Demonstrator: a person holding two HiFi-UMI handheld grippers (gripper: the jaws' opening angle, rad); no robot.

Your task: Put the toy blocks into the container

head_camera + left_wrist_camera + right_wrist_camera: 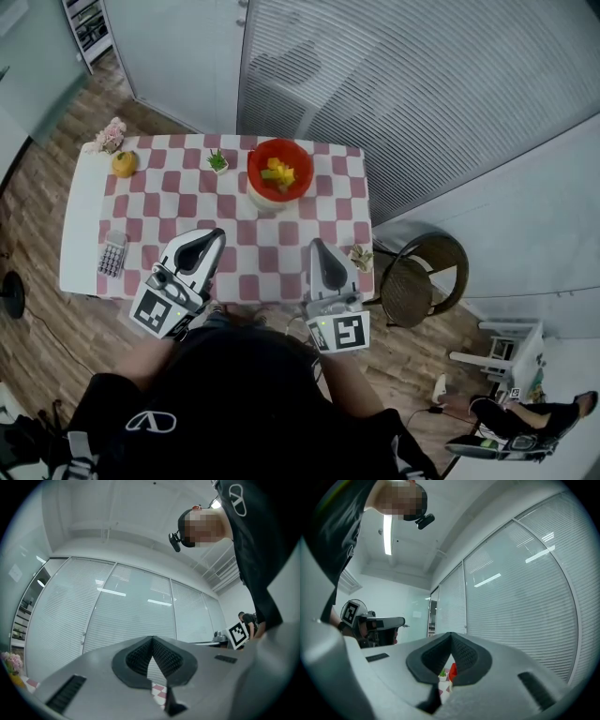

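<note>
A red bowl-shaped container (279, 172) stands at the far middle of the checkered table (187, 202), with yellow and green toy blocks (277, 174) inside it. In the right gripper view a sliver of the red container (453, 671) shows through the jaw gap. My left gripper (218, 233) hovers over the table's near left, shut with nothing in it. My right gripper (315, 244) hovers over the near right, shut and empty too. Both are well short of the container. In the left gripper view my left gripper (153, 639) points at the blinds.
On the table are a small potted plant (217, 161), a yellow fruit (124, 163), pink flowers (110, 135), a calculator (112, 253) at the near left and a small object (361, 257) at the right edge. A round chair (419, 277) stands right of the table.
</note>
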